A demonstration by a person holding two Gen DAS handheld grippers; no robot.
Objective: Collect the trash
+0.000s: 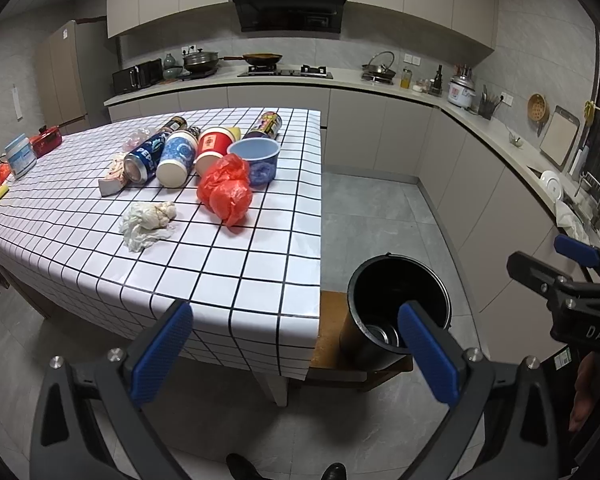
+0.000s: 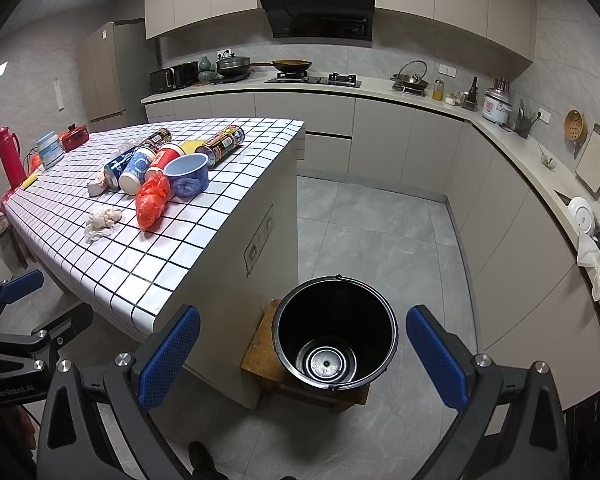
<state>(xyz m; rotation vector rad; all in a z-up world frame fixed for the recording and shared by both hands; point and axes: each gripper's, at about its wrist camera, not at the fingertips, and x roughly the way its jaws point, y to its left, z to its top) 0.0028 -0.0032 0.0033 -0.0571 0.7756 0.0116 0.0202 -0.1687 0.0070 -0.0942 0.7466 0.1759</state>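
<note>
Both claws are up in the air and spread wide: the left gripper (image 1: 296,354) has nothing between its blue pads, and the right gripper (image 2: 304,354) is just as bare, poised over the black bucket (image 2: 334,332). That bucket sits on a low wooden stool (image 2: 260,344) beside the end of the table (image 1: 228,264). The trash is bunched on the checked tablecloth: a crumpled white tissue (image 1: 148,222) nearest, a red plastic bag (image 1: 228,188) just beside it, then a Pepsi can (image 1: 144,158), a blue paper cup (image 1: 178,158), a red cup (image 1: 212,148) and a blue bowl (image 1: 260,160) packed together.
</note>
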